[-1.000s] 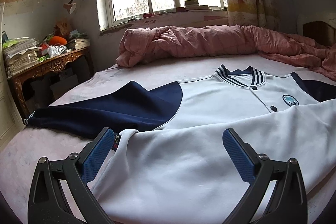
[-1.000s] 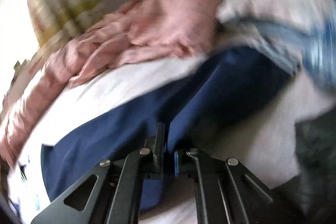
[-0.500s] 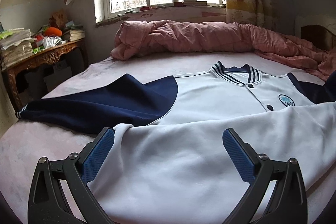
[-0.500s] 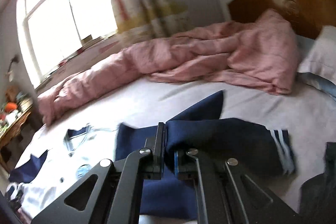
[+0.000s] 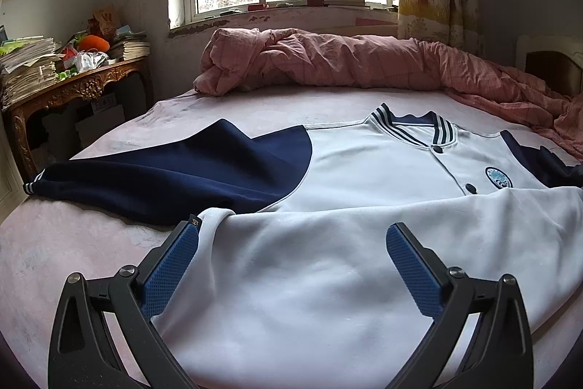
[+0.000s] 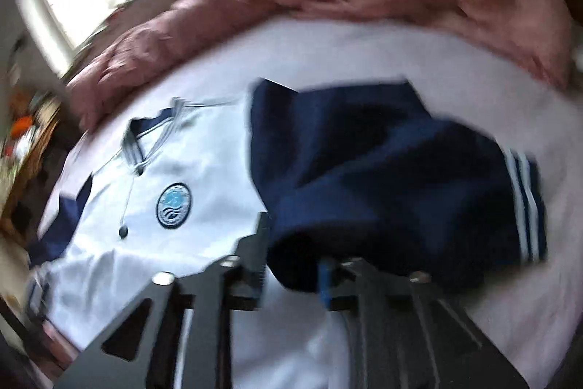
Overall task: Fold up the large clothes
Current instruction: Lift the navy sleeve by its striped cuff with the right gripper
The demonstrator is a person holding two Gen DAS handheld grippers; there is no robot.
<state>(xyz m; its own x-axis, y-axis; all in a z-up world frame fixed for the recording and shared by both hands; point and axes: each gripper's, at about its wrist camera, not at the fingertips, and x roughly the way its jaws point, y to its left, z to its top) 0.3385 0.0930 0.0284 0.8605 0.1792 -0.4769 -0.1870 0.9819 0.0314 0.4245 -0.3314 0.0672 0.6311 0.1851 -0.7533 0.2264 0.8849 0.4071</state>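
Observation:
A white jacket (image 5: 364, 177) with navy sleeves, striped collar and round blue badge lies on the bed, its lower half folded up toward the collar. My left gripper (image 5: 291, 243) is open and empty, hovering over the folded white hem. The left navy sleeve (image 5: 164, 177) lies spread out to the left. In the blurred right wrist view, my right gripper (image 6: 295, 265) is shut on the right navy sleeve (image 6: 382, 177) and holds it bunched above the jacket body (image 6: 189, 170), near the badge (image 6: 174, 205).
A rumpled pink quilt (image 5: 346, 64) runs along the far side of the bed under the window. A carved wooden side table (image 5: 73, 93) stacked with papers stands at the left. Pink bedsheet (image 5: 73, 261) surrounds the jacket.
My right gripper has carried the navy sleeve leftward over the jacket body, with strong motion blur. My left gripper has drifted slightly and stays open above the folded hem.

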